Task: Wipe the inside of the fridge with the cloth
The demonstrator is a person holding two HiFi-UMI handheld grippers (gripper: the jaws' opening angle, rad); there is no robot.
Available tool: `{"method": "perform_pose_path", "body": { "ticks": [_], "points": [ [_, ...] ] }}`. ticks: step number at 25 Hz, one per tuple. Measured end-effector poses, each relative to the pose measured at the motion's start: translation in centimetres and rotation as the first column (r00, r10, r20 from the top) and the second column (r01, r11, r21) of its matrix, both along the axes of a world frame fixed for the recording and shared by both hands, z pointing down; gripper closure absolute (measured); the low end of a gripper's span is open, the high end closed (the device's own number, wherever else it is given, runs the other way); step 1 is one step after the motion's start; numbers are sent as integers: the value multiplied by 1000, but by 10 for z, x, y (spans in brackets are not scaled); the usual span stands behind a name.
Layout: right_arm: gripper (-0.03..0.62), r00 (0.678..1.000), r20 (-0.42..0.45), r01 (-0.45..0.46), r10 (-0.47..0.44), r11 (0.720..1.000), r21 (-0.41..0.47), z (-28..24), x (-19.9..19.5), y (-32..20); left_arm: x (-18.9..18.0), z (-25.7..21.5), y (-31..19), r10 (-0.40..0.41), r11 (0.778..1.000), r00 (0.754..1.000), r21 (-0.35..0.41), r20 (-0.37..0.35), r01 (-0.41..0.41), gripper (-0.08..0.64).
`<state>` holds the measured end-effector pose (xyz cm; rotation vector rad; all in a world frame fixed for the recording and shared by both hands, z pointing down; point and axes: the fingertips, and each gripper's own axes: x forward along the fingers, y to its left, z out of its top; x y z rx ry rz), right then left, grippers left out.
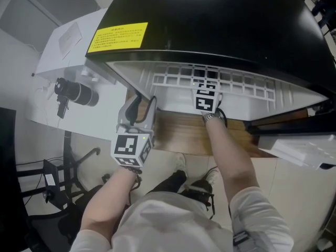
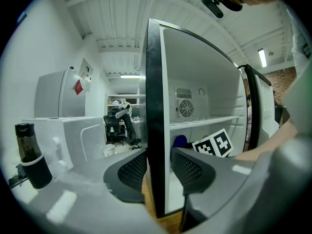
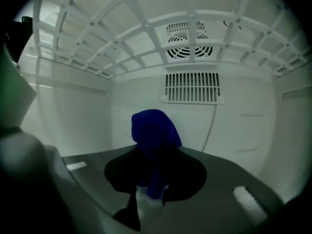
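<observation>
The black fridge (image 1: 210, 20) stands open, with its white inside (image 3: 78, 116) facing me. My right gripper (image 3: 153, 182) reaches in under the wire shelf (image 3: 122, 33) and is shut on a blue cloth (image 3: 153, 128), which stands up from the jaws close to the back wall. In the head view only its marker cube (image 1: 207, 100) shows at the fridge's opening. My left gripper (image 2: 160, 172) is at the fridge's front left corner, its pads closed against both sides of the black-edged side wall (image 2: 155, 106). From there I see the cloth (image 2: 179, 142) and the right gripper's cube (image 2: 214, 144) under the shelf.
The fridge door (image 2: 253, 106) hangs open on the right, its white inner shelf (image 1: 307, 152) jutting out. A camera on a stand (image 1: 73, 92) and a white cabinet (image 1: 68, 41) are at the left. An office chair base (image 1: 79, 161) sits by my left leg. A fan vent (image 3: 190, 38) and grille (image 3: 192, 87) are on the back wall.
</observation>
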<state>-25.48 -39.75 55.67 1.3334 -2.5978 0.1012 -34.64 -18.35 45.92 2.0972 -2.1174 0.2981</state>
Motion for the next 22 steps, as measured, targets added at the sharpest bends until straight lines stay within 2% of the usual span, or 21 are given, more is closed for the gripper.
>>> {"method": "perform_pose_path", "body": {
  "ticks": [22],
  "points": [
    [502,990,-35,-139,139,990,10,-1,86,-26,0,1,0,-32,999,999,2,-15,32,411]
  ]
}}
